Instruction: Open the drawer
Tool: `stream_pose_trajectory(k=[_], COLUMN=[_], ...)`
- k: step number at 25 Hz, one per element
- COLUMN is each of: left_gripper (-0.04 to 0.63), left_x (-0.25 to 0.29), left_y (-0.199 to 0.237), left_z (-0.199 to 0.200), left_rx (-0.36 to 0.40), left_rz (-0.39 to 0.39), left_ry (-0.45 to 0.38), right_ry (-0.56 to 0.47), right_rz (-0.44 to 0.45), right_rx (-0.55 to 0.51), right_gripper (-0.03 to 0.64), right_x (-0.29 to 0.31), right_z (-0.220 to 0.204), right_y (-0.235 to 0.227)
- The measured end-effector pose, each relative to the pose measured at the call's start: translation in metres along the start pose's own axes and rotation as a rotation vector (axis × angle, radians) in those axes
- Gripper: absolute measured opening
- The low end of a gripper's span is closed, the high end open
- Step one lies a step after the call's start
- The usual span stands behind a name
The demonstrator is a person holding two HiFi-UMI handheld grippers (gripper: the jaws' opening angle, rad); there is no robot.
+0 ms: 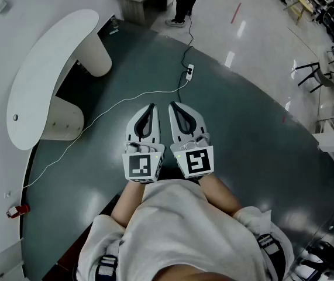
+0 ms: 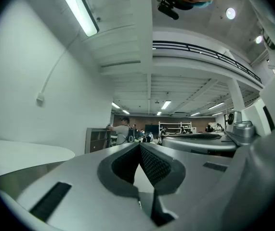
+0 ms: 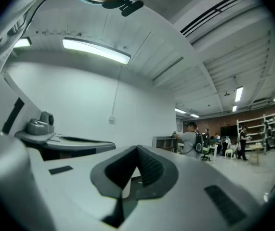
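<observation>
I hold both grippers side by side at chest height, pointing level over a dark green floor [image 1: 243,157]. My left gripper [image 1: 151,106] is shut, its tips meeting with nothing between them [image 2: 139,146]. My right gripper [image 1: 172,105] is likewise shut and empty [image 3: 137,148]. No drawer can be made out. A grey cabinet [image 2: 97,139] stands far ahead by the white wall, also seen as the grey cabinet [image 3: 165,142] in the right gripper view, with a person at it.
A curved white table [image 1: 44,75] stands at the left. A white cable [image 1: 114,104] runs across the floor to a power strip [image 1: 190,70]. A person's legs [image 1: 184,2] show far ahead, black chairs [image 1: 313,75] stand at the right, and a small red object [image 1: 17,211] lies at the left.
</observation>
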State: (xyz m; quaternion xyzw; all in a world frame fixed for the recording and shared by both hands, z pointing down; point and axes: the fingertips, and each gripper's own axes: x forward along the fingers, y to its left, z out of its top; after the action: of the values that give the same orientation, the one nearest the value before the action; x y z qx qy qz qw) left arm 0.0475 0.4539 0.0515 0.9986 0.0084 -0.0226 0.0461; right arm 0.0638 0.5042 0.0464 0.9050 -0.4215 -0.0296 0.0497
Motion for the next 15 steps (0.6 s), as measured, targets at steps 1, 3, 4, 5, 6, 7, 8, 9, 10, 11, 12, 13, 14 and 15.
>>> stream_pose_trajectory(k=[1,3,4,5,6,7,8,9,10,11,12,13,14,15], left_gripper=[0.001,0.002,0.0,0.0,0.0,0.0,0.0,0.0,0.0,0.0,0.0,0.001,0.0,0.0], left_x=[-0.003,-0.008,-0.01,-0.012,-0.013,-0.015,-0.017,-0.019,-0.021,-0.024,-0.026,-0.028,-0.029,-0.029], left_y=[0.004,0.014,0.02,0.028,0.036,0.045,0.055,0.066,0.077,0.087,0.096,0.105,0.114,0.122], left_z=[-0.001,-0.002,-0.002,-0.001,-0.001,0.0,0.0,0.001,0.002,0.003,0.003,0.003,0.001,0.0], left_rx=[-0.001,-0.002,-0.003,-0.003,-0.002,-0.001,0.0,0.003,0.005,0.007,0.008,0.009,0.008,0.003], left_rz=[0.002,0.008,0.013,0.02,0.027,0.033,0.038,0.043,0.047,0.051,0.056,0.06,0.064,0.07], left_ry=[0.004,0.01,0.011,0.011,0.01,0.009,0.009,0.008,0.008,0.008,0.008,0.008,0.008,0.01], right_ry=[0.008,0.019,0.021,0.021,0.02,0.019,0.018,0.016,0.009,-0.001,-0.012,-0.02,-0.021,-0.017], right_rz=[0.005,0.015,0.021,0.027,0.034,0.041,0.046,0.047,0.047,0.047,0.047,0.047,0.05,0.056], right_rx=[0.002,0.007,0.01,0.013,0.016,0.019,0.021,0.025,0.033,0.045,0.057,0.061,0.058,0.051], right_gripper=[0.014,0.014,0.014,0.014,0.014,0.014,0.014,0.014,0.014,0.014,0.014,0.014,0.014,0.014], right_x=[0.003,0.009,0.013,0.018,0.023,0.029,0.036,0.043,0.05,0.056,0.062,0.067,0.073,0.079], right_z=[-0.002,-0.005,-0.005,-0.005,-0.005,-0.005,-0.005,-0.004,-0.003,-0.002,0.0,0.0,-0.001,-0.003], right_y=[0.005,0.016,0.021,0.027,0.033,0.04,0.048,0.055,0.062,0.068,0.075,0.081,0.086,0.092])
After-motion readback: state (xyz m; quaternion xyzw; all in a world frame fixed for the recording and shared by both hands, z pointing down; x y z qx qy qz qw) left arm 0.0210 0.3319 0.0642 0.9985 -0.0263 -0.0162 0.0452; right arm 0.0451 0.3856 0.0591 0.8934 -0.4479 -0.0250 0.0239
